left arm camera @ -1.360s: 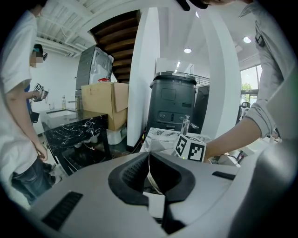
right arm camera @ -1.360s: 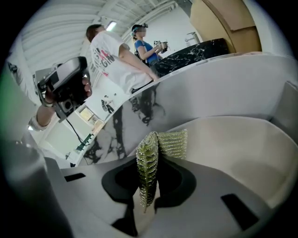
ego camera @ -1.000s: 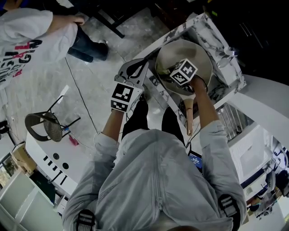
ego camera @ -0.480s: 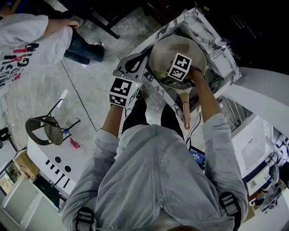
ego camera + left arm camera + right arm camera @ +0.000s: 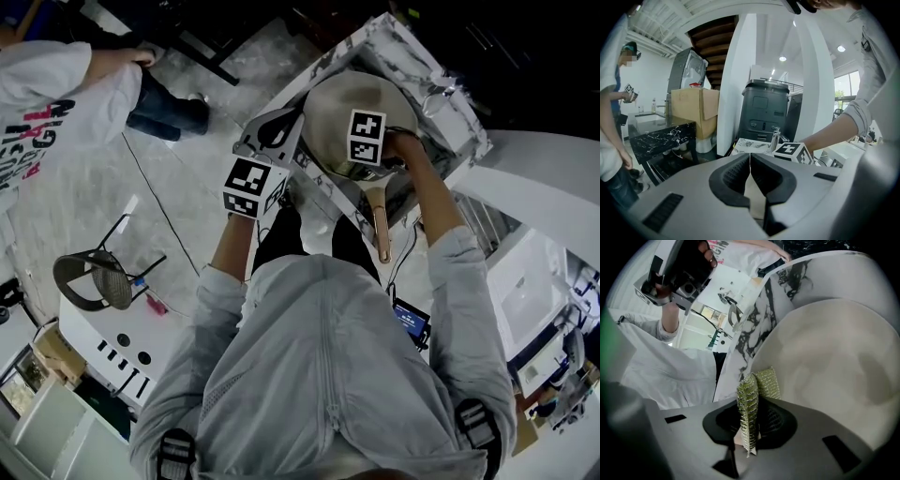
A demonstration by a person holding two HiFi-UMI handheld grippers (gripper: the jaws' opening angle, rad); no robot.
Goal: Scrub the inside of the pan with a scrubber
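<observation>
**Head view: scrubber pinched over the pan, other gripper idle beside it**

We stand at a marble-patterned counter (image 5: 323, 190), the largest thing before us, which frames a recess. A second person (image 5: 47, 94) in a white printed top stands on the grey floor at the upper left, well apart from the counter. A dark chair (image 5: 94, 274) sits on that floor, to our left.

Inside the recess lies the pan (image 5: 328, 108), round, pale and cream inside. Its wooden-looking handle (image 5: 380, 223) points back toward our body and crosses the counter's near rim. In the right gripper view the pan's inner wall fills the right half, with the veined counter edge just left of it.

Our right gripper (image 5: 752, 416) reaches into the pan from the handle side, its marker cube over the near part of the bowl. Its jaws are pressed onto the scrubber (image 5: 766, 383), a folded green-gold mesh pad standing upright between them. The pad's free end pokes out past the tips toward the pan's near wall. We cannot tell whether it touches the surface.

Our left gripper (image 5: 749, 160) is held outside the pan, to its left, above the counter's near corner. Its jaws are drawn together, the tips meeting along a thin line, with nothing gripped. That gripper's view looks level across the room, and the right gripper's cube shows just beyond the tips.
</observation>
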